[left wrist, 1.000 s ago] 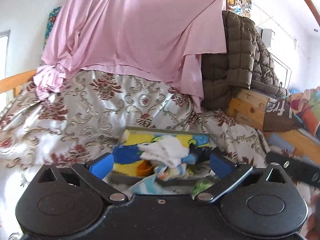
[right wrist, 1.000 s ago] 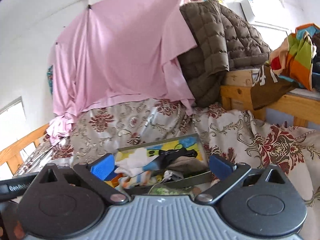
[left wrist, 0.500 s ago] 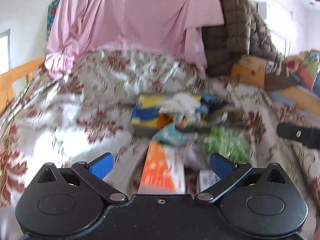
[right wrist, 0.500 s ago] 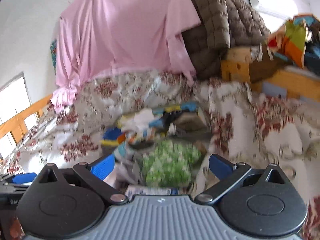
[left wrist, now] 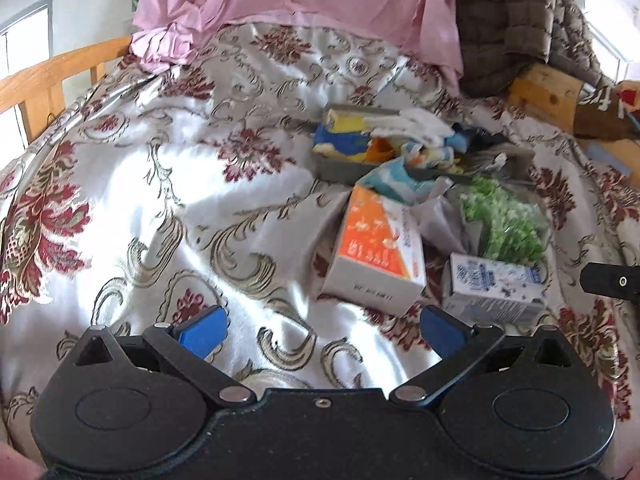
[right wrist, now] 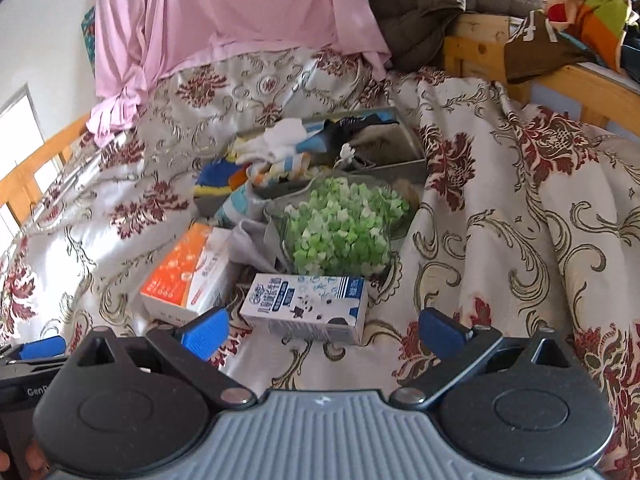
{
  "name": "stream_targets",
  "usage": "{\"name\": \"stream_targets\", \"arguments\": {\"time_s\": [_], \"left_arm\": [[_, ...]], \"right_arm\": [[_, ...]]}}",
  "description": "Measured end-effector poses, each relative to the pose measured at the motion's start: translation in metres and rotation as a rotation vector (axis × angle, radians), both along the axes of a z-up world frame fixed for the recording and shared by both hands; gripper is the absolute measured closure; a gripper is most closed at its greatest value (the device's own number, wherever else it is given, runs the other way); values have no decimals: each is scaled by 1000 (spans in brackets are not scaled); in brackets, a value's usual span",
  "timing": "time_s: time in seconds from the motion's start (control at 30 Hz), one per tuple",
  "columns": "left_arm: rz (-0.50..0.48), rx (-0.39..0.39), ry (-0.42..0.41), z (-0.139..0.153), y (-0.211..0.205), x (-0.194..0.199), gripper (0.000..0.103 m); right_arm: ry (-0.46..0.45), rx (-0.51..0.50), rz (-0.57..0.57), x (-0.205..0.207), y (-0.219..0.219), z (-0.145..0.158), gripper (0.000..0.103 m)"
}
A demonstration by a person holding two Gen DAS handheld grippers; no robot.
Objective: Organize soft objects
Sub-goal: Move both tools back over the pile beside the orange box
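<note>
Plainly, both tools are spread wide and hold nothing: the left gripper (left wrist: 320, 330) and right gripper (right wrist: 322, 330) hover above the floral bedspread (left wrist: 160, 184). The soft things lie in a heap — a bag of green pieces (right wrist: 340, 232) at twelve o'clock from the right gripper, a grey cloth (right wrist: 256, 244) at eleven, and small socks and cloths spilling from the grey tray (right wrist: 416, 168) beyond. They look light and limp, so a pinch on a raised fold should serve; the bag (likely slick plastic) wants a bunched hold. The orange tissue box (left wrist: 376, 252) and blue carton (right wrist: 308, 306) seem stiff.
</note>
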State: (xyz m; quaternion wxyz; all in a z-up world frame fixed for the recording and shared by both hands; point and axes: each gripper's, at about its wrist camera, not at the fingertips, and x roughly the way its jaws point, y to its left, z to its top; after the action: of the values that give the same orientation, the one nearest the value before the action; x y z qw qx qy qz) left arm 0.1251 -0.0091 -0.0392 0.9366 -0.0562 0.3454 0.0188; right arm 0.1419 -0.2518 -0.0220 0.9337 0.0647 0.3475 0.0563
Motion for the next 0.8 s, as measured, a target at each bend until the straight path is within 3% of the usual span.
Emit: {"name": "stream_targets", "arguments": {"time_s": [0.13, 0.67, 0.8], "left_arm": [[25, -21, 40, -4, 4, 4, 1], [47, -8, 16, 1, 4, 12, 1], [60, -56, 60, -1, 9, 19, 1]], "right_arm": [[27, -3, 9, 4, 3, -3, 0], [34, 41, 14, 18, 9, -11, 0], [16, 23, 10, 23, 13, -14, 0]]}}
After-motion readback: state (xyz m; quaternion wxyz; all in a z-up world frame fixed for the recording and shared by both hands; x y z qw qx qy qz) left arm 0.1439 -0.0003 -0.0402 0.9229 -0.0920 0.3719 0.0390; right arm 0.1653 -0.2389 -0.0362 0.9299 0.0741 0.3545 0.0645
